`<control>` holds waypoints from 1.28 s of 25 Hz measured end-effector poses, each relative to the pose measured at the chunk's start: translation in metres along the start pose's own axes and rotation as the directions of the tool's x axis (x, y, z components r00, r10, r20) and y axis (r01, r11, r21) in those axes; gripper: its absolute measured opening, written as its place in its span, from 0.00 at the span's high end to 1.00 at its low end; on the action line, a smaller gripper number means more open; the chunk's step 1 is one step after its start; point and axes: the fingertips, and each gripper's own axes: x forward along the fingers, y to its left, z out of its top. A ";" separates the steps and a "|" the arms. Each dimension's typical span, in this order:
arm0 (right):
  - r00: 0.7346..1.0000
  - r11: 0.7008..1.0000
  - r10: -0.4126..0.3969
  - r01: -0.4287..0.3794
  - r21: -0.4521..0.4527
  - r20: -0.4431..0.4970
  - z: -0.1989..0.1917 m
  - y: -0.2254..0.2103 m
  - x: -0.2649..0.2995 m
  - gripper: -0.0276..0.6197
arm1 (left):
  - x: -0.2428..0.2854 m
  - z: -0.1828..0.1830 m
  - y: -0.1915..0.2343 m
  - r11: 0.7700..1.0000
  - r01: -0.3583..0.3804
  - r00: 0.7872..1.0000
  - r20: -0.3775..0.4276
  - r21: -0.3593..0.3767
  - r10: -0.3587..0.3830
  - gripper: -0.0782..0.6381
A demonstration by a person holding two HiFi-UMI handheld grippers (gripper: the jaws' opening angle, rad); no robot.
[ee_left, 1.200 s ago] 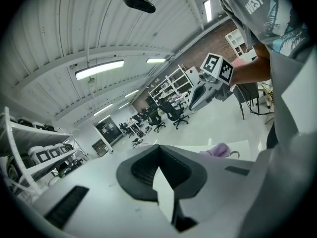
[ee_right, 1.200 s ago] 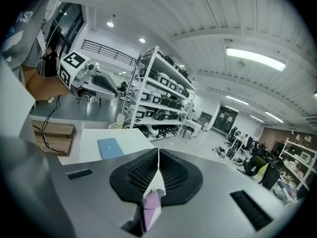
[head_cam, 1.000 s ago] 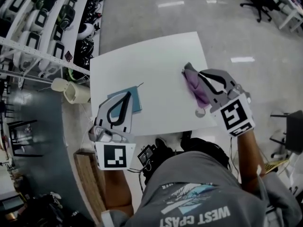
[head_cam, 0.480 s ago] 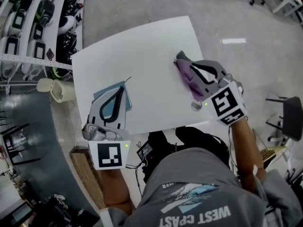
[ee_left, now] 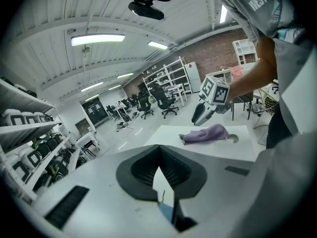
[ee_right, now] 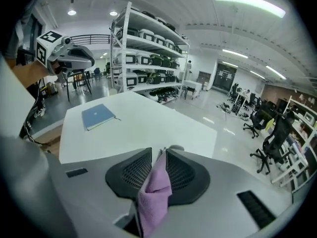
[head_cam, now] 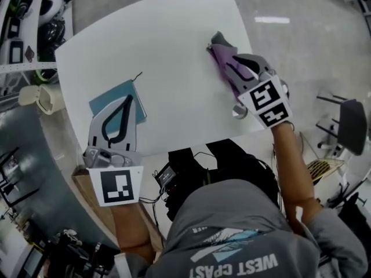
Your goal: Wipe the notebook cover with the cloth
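Observation:
A blue notebook (head_cam: 139,105) lies near the left front of the white table (head_cam: 174,51); it also shows in the right gripper view (ee_right: 98,116). My left gripper (head_cam: 128,97) hovers over it, jaws shut and empty, with a sliver of the notebook (ee_left: 166,211) showing beneath them. A purple cloth (head_cam: 218,54) rests on the table's right side. My right gripper (head_cam: 227,68) is at the cloth, and its jaws are opening. The cloth (ee_right: 154,192) hangs loosely between its pads. The left gripper view shows the cloth (ee_left: 205,133) lying on the table under the right gripper (ee_left: 203,114).
A round cable hole (head_cam: 240,112) sits in the table near the right gripper. A pale bin (head_cam: 43,97) stands on the floor left of the table, with storage shelves (head_cam: 23,16) behind it. A chair (head_cam: 351,126) stands at the far right.
The head view has shifted, so the table sits higher in frame. The right gripper stays with the cloth at the table's right side. The left stays over the notebook.

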 end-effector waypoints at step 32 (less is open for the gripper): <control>0.982 1.000 -0.017 0.022 0.021 -0.187 -0.059 0.005 0.068 0.82 | -0.001 -0.083 0.021 0.992 -0.033 0.999 -0.024 -0.124 0.030 0.89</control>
